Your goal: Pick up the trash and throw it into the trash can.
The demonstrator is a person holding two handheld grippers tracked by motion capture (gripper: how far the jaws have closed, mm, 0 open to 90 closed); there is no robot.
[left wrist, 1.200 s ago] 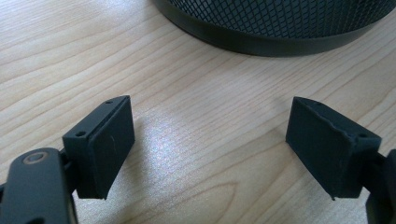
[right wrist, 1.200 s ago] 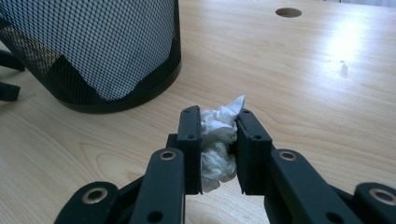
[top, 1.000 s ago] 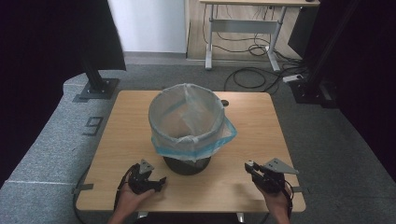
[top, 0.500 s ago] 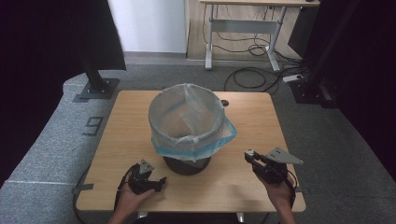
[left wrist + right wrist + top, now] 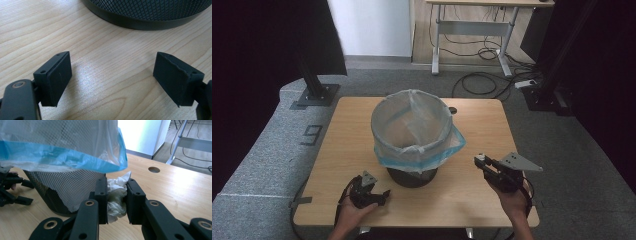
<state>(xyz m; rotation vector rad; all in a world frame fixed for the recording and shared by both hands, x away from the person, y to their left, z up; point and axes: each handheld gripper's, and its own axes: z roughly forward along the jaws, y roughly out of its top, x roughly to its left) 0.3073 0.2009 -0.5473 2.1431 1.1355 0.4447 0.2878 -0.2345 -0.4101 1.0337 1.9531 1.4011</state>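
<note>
A single dark marking shaped like the digit 9 (image 5: 313, 135) is showing on the grey carpet (image 5: 272, 150), just off the left edge of the wooden table (image 5: 352, 145) in the high view. No other text, label or brand is appearing legibly anywhere.

A crumpled white tissue (image 5: 116, 197) is seen clamped between the jaws of the right gripper (image 5: 116, 201) just beside a black mesh waste bin (image 5: 412, 176), which stands upright at the table's centre and is lined with a translucent blue-edged bag (image 5: 417, 131).
</note>
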